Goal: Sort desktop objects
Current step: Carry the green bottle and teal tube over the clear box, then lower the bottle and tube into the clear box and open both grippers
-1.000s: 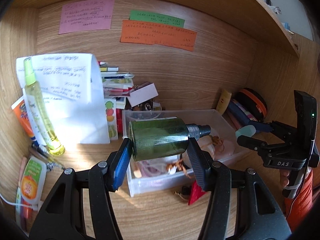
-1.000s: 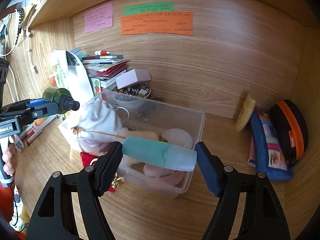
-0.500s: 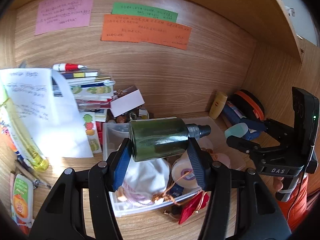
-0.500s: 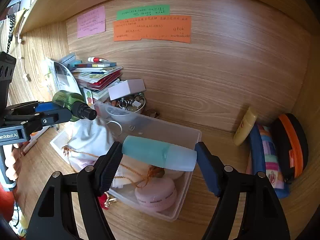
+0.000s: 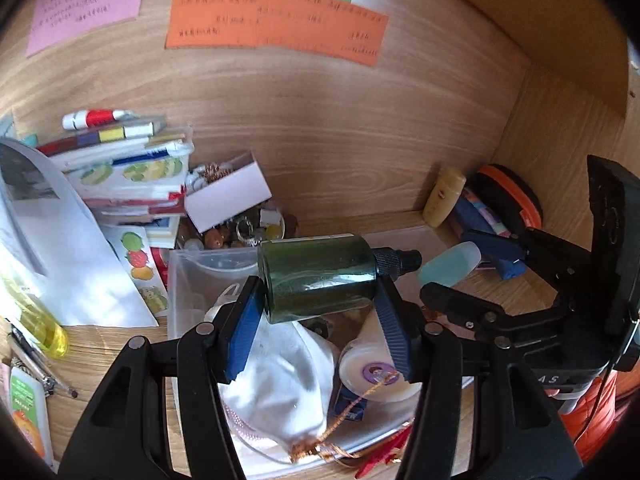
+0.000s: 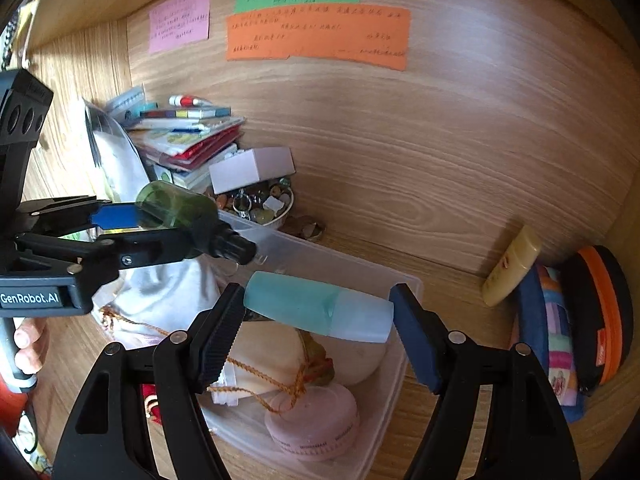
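- Your left hand-held gripper [image 5: 316,312], clamped on the green bottle [image 5: 318,276], has advanced from short of the clear bin [image 6: 404,292] to above it; a drop looks close.
- Your right hand-held gripper [image 6: 316,328] grasps the teal tube [image 6: 316,306] over the bin's right half, as before.
- The white pouch [image 5: 280,376] and pink case [image 6: 312,420] already crowd the bin.
- A book stack [image 5: 124,168] and trinket bowl [image 6: 264,204] sit just behind.

Lighting: your left side brings warm daylight, glaring on the white paper [image 5: 76,280]; fisheye bends edges, corners vignetted; book stack [image 5: 120,168] motion-blurred.
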